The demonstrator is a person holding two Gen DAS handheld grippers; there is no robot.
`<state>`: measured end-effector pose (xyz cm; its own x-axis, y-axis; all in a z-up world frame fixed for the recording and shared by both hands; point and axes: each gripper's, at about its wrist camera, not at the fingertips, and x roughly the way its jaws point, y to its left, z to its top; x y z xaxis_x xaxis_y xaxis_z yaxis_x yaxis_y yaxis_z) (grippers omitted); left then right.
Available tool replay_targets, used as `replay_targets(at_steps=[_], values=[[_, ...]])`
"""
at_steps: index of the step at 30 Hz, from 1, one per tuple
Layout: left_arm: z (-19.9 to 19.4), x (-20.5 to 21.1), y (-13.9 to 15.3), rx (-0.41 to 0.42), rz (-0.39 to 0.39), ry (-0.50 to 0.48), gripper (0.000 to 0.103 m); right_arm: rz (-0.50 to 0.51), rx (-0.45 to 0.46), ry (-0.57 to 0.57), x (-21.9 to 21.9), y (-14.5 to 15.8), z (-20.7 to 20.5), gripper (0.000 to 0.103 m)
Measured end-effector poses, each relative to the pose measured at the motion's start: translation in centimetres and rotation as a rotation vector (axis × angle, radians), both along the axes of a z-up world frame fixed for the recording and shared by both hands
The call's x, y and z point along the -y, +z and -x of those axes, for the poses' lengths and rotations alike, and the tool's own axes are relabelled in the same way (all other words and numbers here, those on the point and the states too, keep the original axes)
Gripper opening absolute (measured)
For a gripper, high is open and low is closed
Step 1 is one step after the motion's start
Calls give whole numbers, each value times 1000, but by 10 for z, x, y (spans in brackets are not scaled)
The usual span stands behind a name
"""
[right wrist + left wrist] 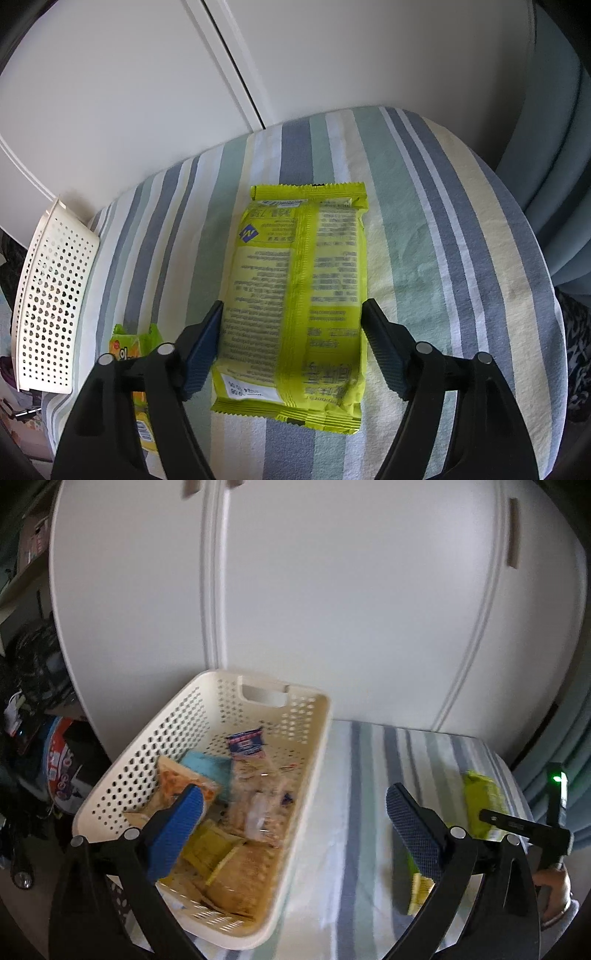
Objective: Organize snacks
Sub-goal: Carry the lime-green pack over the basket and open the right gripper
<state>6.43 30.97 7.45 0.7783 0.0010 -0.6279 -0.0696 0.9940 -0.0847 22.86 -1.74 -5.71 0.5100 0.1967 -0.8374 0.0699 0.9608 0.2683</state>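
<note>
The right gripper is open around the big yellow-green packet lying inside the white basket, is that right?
Not quite. The right gripper is open around the big yellow-green packet, but the packet lies on the striped cloth, outside the white basket, as the right wrist view shows.

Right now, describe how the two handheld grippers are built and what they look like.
The left gripper has black angled plastic arms with round silver pivot pins and blue textured pads on its fingers. The right gripper is built the same, with dark blue ribbed pads. In the left wrist view, the right unit carries a green light, and a grey cuff shows beneath it.
</note>
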Motion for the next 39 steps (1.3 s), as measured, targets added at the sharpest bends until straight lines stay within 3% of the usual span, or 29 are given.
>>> replay_targets(at_steps=[7, 9, 12, 17, 25, 30, 39], values=[[13, 36, 3, 16, -4, -80, 101, 59, -50, 50, -15, -8, -14, 90], [15, 47, -1, 6, -2, -102, 101, 80, -53, 56, -19, -8, -16, 90], [16, 62, -8, -12, -8, -138, 101, 80, -42, 52, -20, -7, -16, 79], [16, 82, -24, -48, -16, -172, 101, 72, -2, 57, -21, 0, -10, 70], [13, 123, -63, -165, -3, -246, 101, -26, 34, 47, -13, 9, -3, 68], [14, 160, -93, -249, -60, -333, 101, -52, 43, 50, -12, 12, 0, 68], [10, 173, -116, -316, -73, -319, 101, -125, 86, 54, -7, 27, 5, 68]])
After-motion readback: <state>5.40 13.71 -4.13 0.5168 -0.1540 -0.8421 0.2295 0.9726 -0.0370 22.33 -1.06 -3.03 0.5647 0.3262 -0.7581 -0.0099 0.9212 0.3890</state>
